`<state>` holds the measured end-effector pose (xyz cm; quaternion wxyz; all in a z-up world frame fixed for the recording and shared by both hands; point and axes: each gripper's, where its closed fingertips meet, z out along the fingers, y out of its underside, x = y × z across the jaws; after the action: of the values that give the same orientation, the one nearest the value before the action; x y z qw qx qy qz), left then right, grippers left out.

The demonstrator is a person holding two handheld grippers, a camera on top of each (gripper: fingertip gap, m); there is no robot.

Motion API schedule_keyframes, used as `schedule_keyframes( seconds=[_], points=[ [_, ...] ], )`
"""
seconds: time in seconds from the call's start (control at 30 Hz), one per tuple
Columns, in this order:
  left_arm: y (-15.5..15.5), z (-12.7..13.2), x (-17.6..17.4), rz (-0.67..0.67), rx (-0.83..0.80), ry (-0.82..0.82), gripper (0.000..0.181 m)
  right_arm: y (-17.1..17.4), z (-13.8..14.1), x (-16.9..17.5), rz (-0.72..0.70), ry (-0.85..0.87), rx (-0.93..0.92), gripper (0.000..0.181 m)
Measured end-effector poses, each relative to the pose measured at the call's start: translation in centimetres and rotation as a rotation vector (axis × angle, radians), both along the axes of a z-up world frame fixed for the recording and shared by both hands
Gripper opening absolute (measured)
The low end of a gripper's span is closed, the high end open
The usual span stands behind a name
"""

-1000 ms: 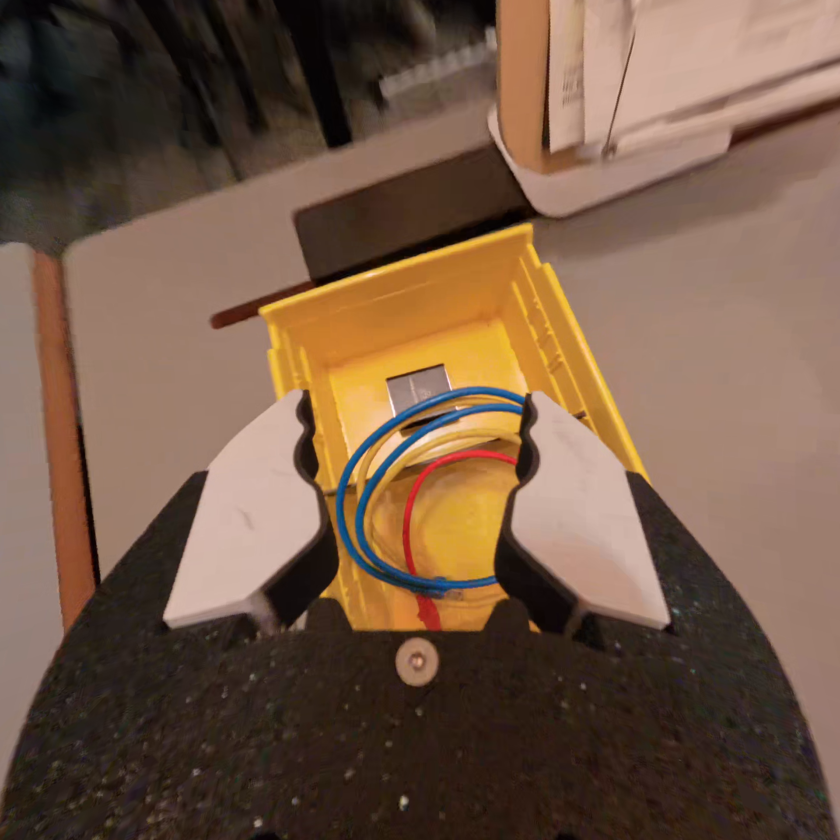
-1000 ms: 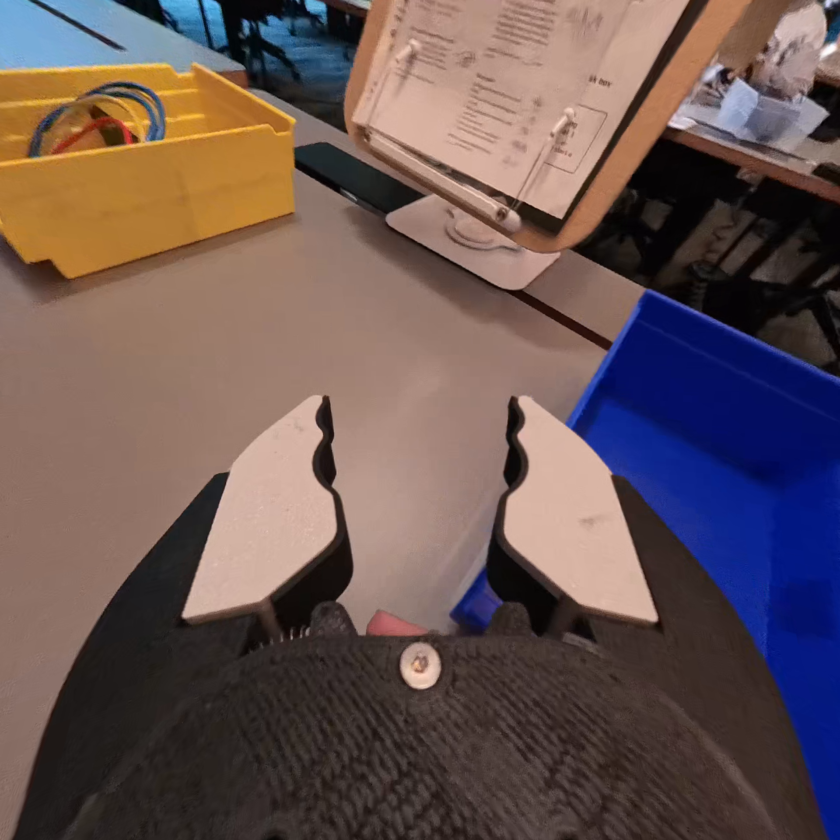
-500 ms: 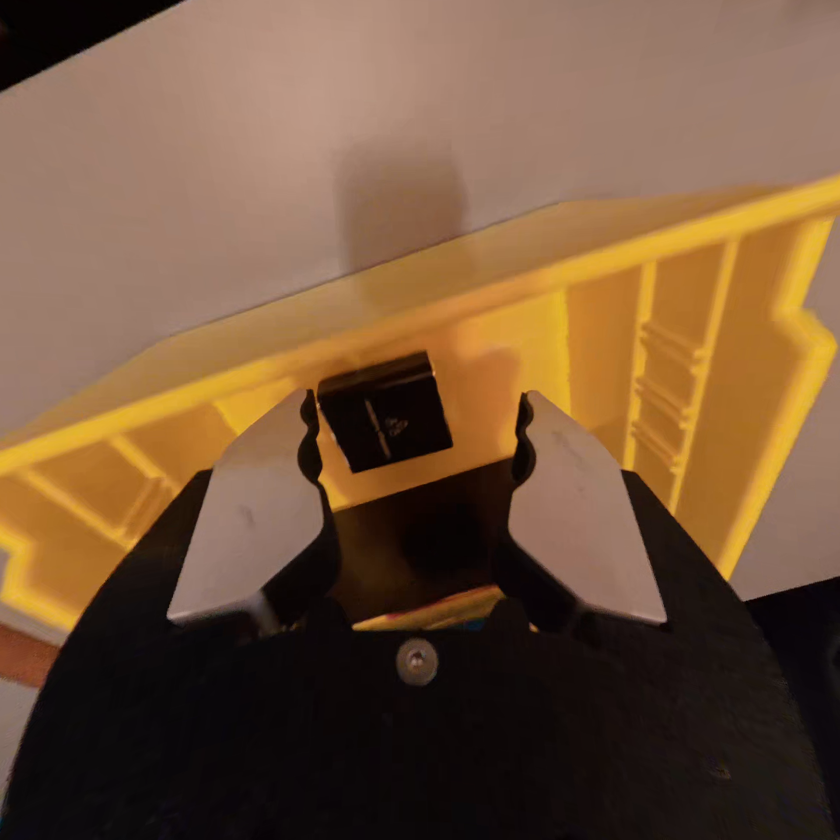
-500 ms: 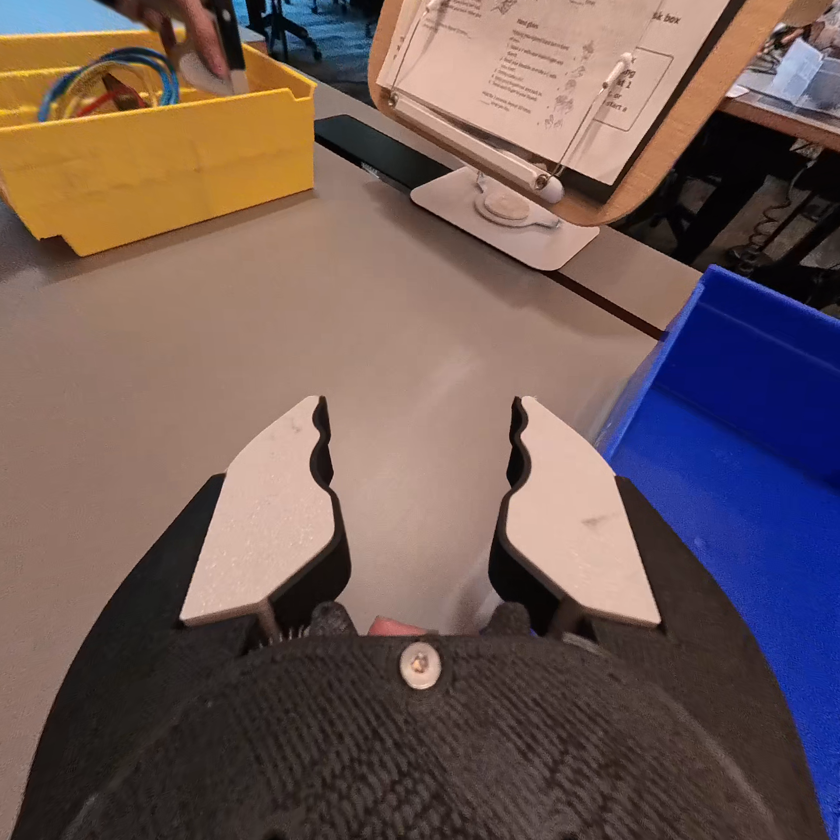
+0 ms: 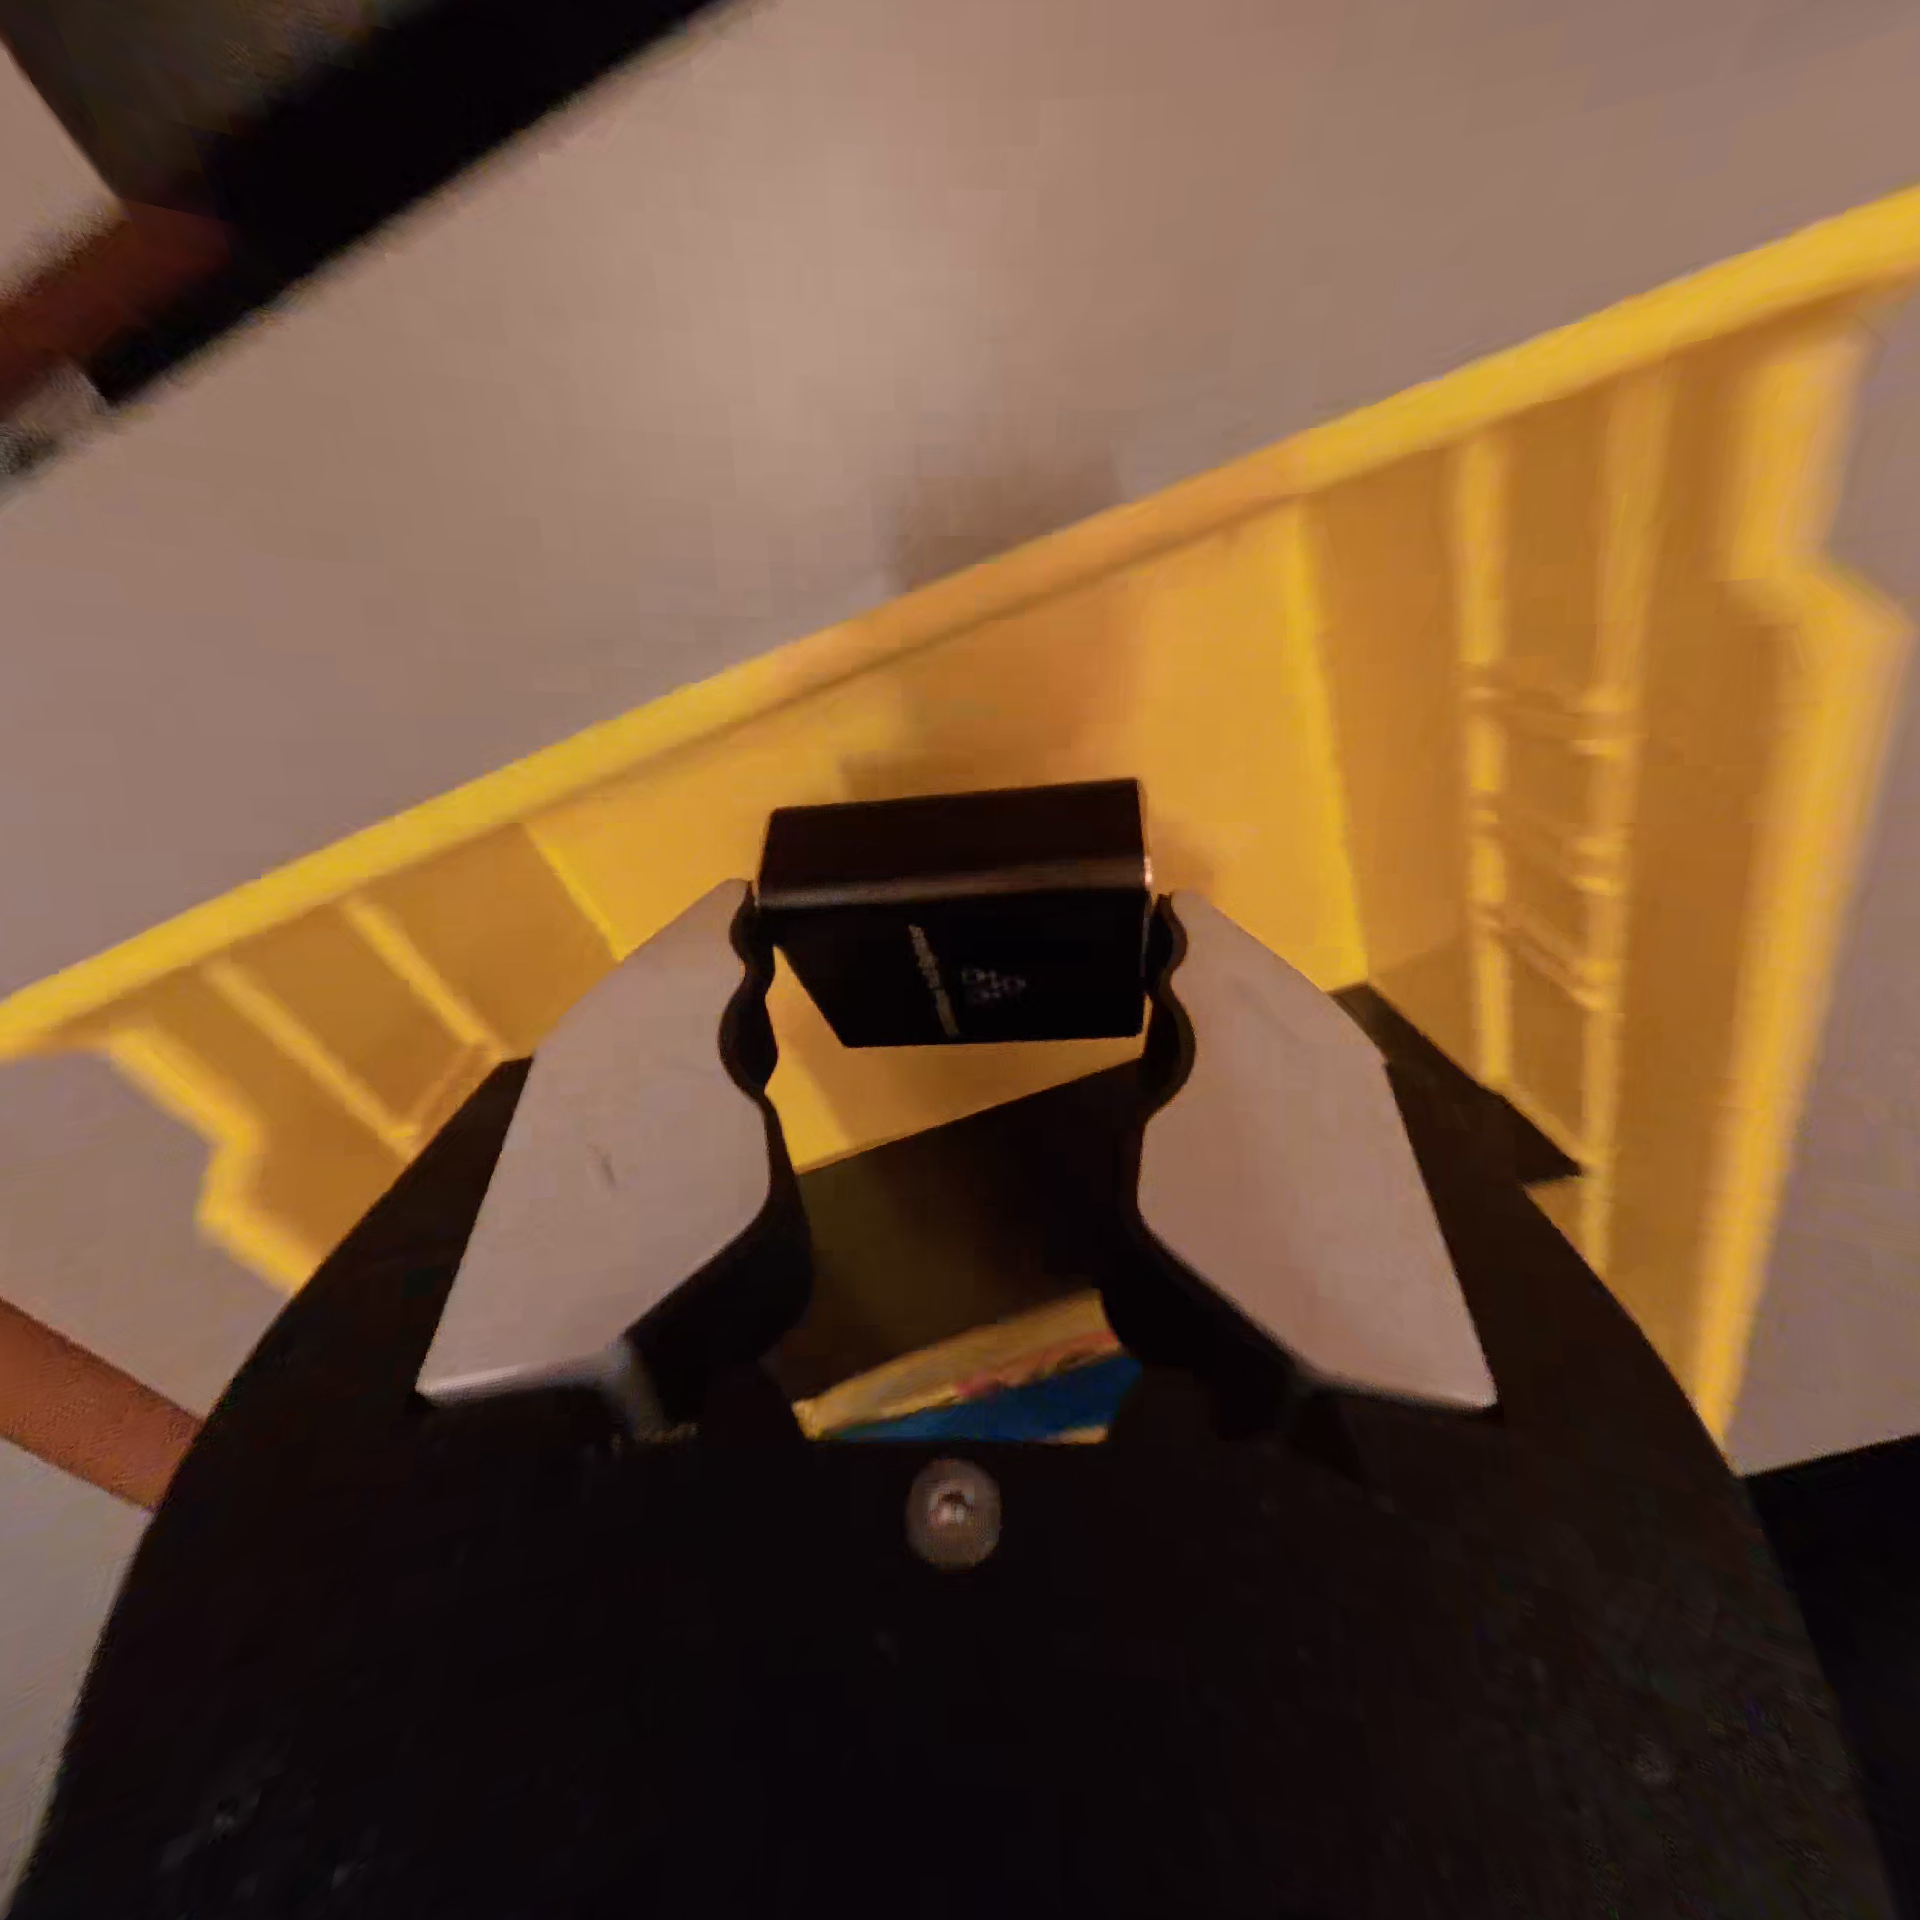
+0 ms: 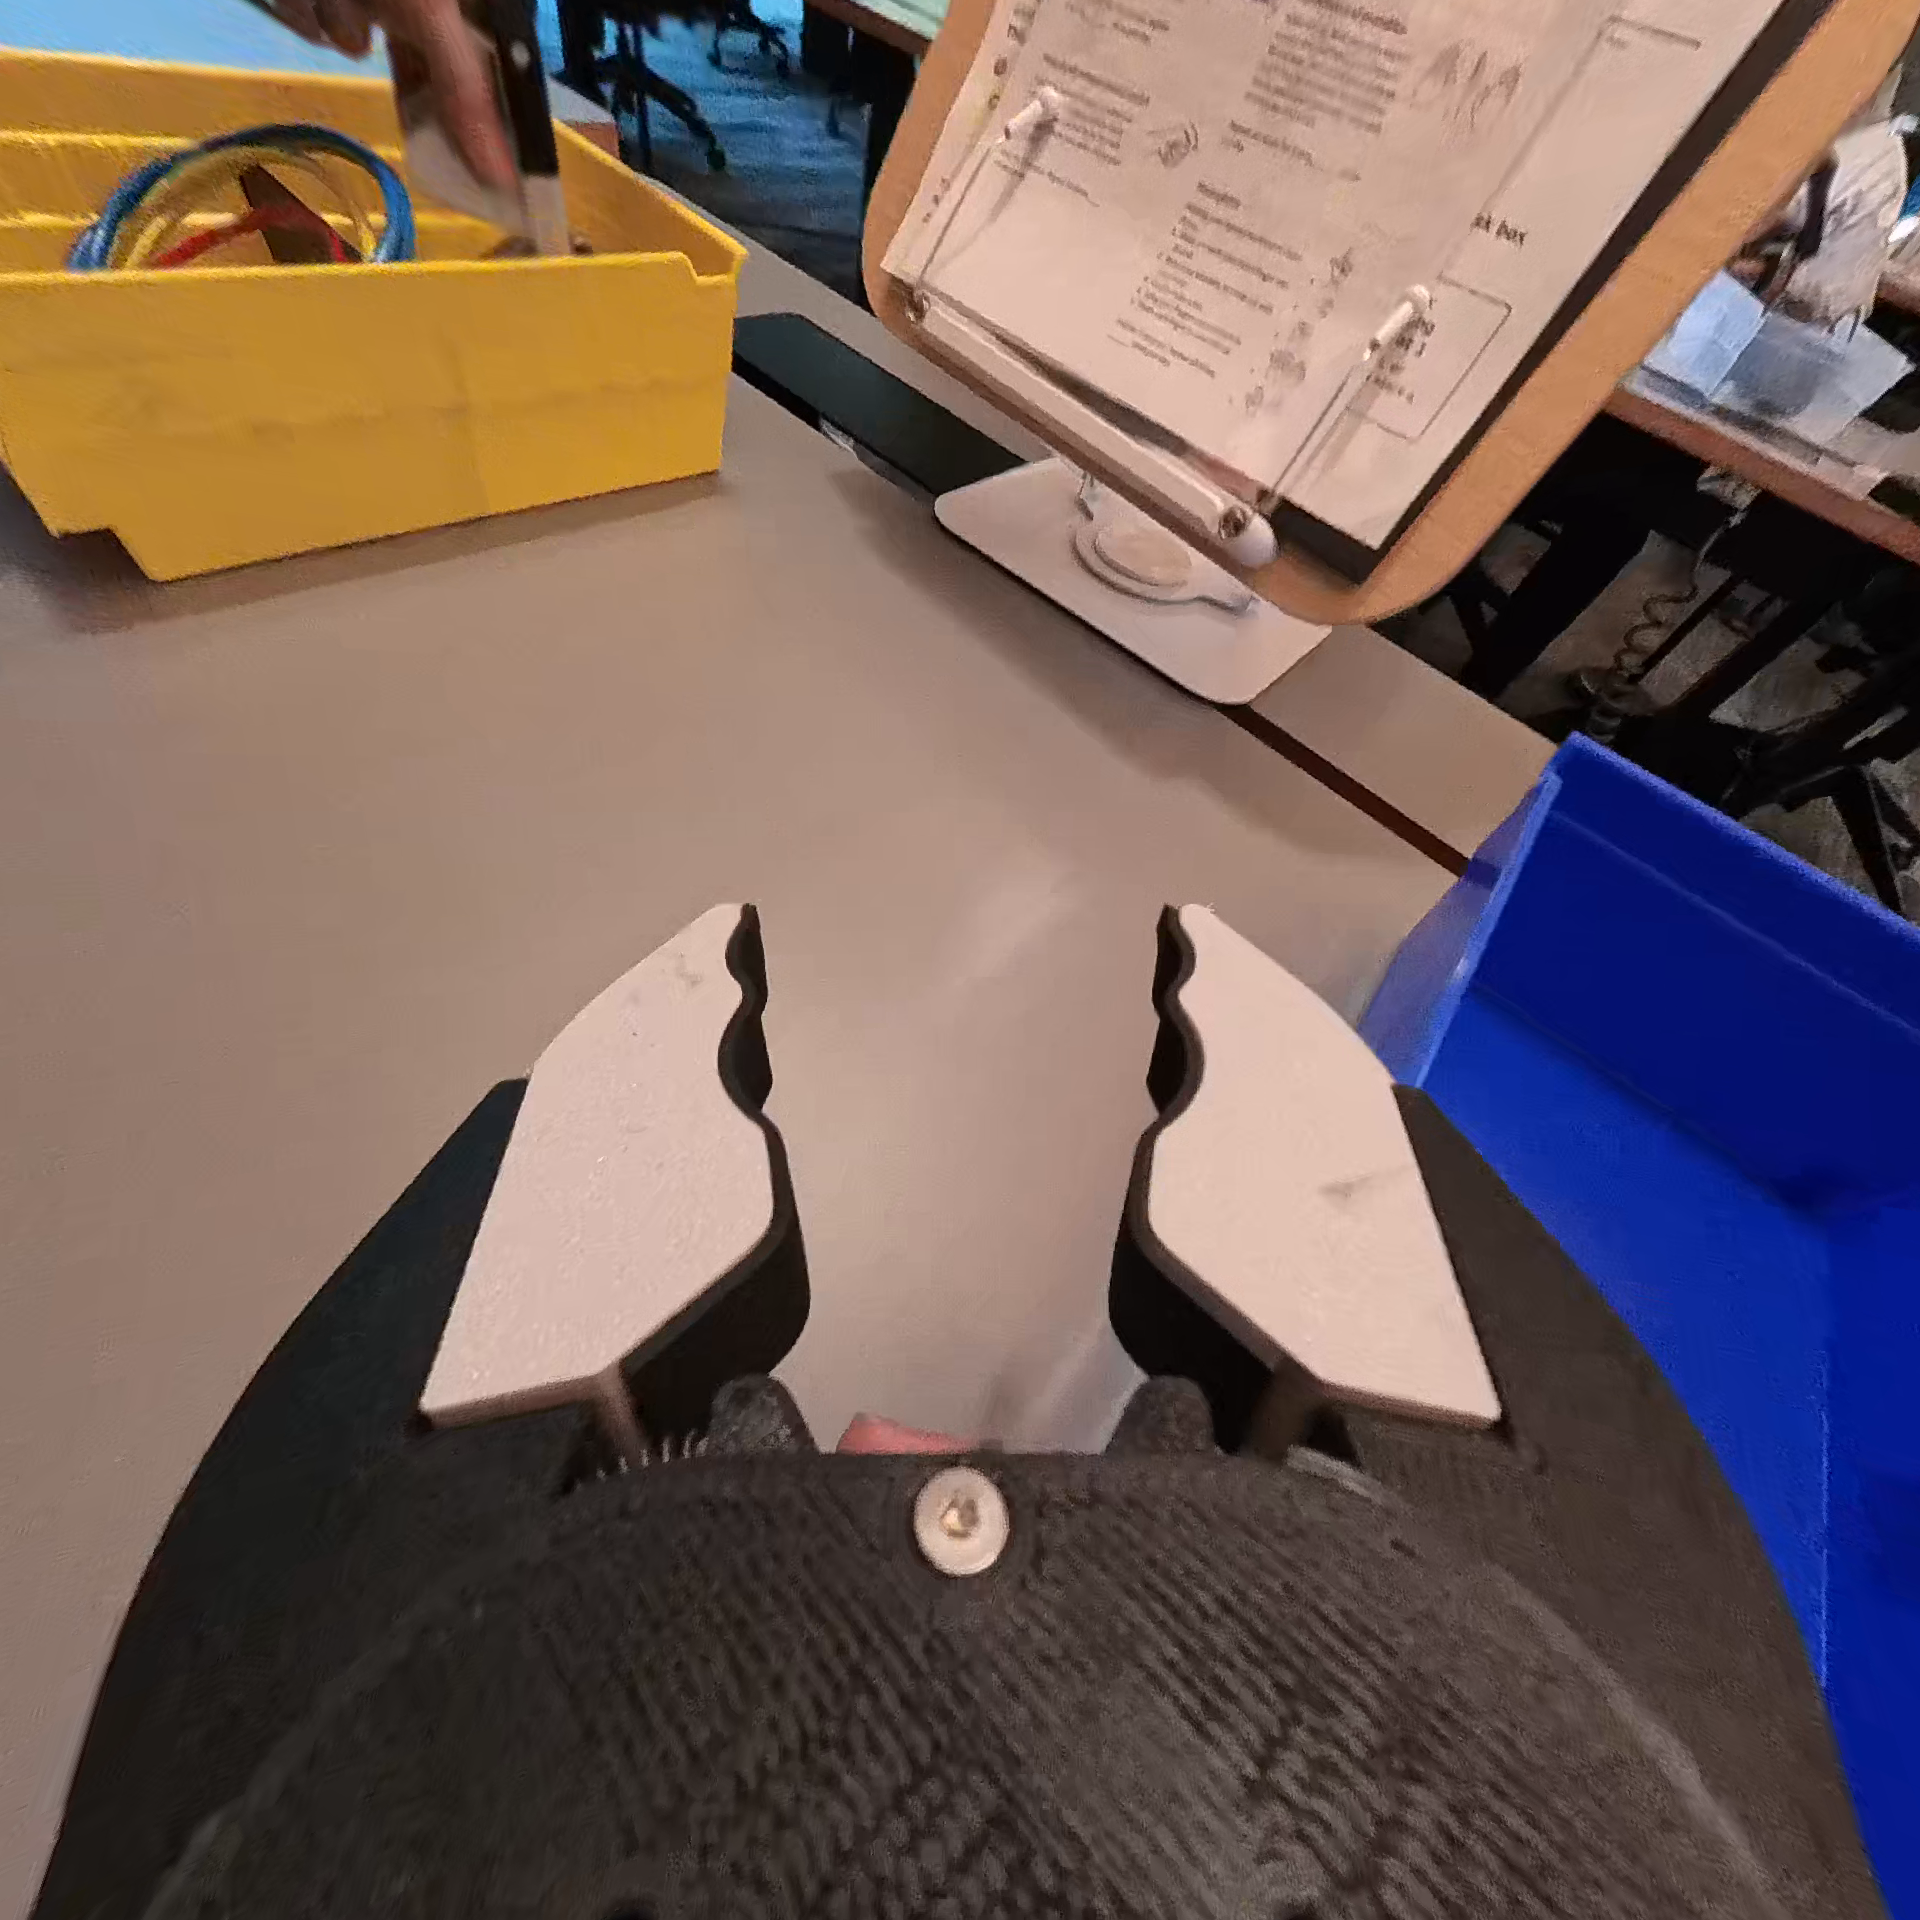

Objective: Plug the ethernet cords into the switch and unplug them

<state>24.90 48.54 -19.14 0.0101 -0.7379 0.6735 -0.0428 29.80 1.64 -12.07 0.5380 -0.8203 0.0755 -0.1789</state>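
Yellow plastic of the bin point(image 5: 1195, 665) filled the left wrist view, and every place below is given relative to that bin. Inside it, against the far wall, the small black switch point(image 5: 966, 935) sat between the tips of the left claw point(image 5: 951, 935), whose jaws stood narrowed onto its two sides and appeared to be touching them; full clamping could not be confirmed through the blur. The coiled cords point(image 6: 239, 197), blue, yellow and red, lay in the bin just beside the claw, as the right wrist view showed. The right claw point(image 6: 961, 997) hung well clear of the bin over the bare grey table point(image 6: 520, 790), jaws wide and holding nothing, with a blue bin point(image 6: 1662, 1039) beside it. In my judgement the step was lifting the switch out: the grip should be square on its flat sides, the lift straight up, clear of the wall and the cords, and the ports kept facing the right claw.
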Motion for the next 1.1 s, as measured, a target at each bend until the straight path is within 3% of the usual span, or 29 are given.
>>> schedule_keyframes(
  seconds=[0.13, 0.23, 0.33, 0.5, 0.63, 0.8, 0.93, 1.1],
  points=[
    [-3.5, 8.6, 1.9, -0.047, -0.086, -0.367, 0.068, 1.6, 1.7, -1.6, 0.064, -0.046, 0.097, 0.074],
    [-10.8, 14.2, 1.6, -0.16, -0.344, -0.622, 0.069, 3.4, 3.6, -3.6, 0.16, -0.085, 0.234, 0.081],
    [-20.1, 17.0, -1.3, -0.303, -0.694, -0.763, 0.069, 5.1, 5.1, -6.5, 0.293, -0.102, 0.386, 0.084],
    [-33.6, 14.7, -8.4, -0.511, -1.196, -0.766, 0.069, 7.8, 4.5, -11.1, 0.43, -0.228, 0.431, 0.093],
    [-39.4, 12.4, -11.9, -0.593, -1.444, -0.74, 0.068, 9.1, 3.2, -15.3, 0.561, -0.348, 0.453, 0.095],
    [-41.5, 11.4, -12.1, -0.545, -1.517, -0.78, 0.068, 10.1, 2.1, -16.7, 0.585, -0.374, 0.475, 0.081],
    [-41.0, 11.6, -11.4, -0.482, -1.557, -0.838, 0.068, 10.1, 2.5, -16.2, 0.56, -0.423, 0.507, 0.065],
    [-40.4, 10.6, -10.4, -0.384, -1.623, -0.872, 0.068, 10.4, 1.2, -15.4, 0.563, -0.407, 0.422, 0.063]
  ],
)
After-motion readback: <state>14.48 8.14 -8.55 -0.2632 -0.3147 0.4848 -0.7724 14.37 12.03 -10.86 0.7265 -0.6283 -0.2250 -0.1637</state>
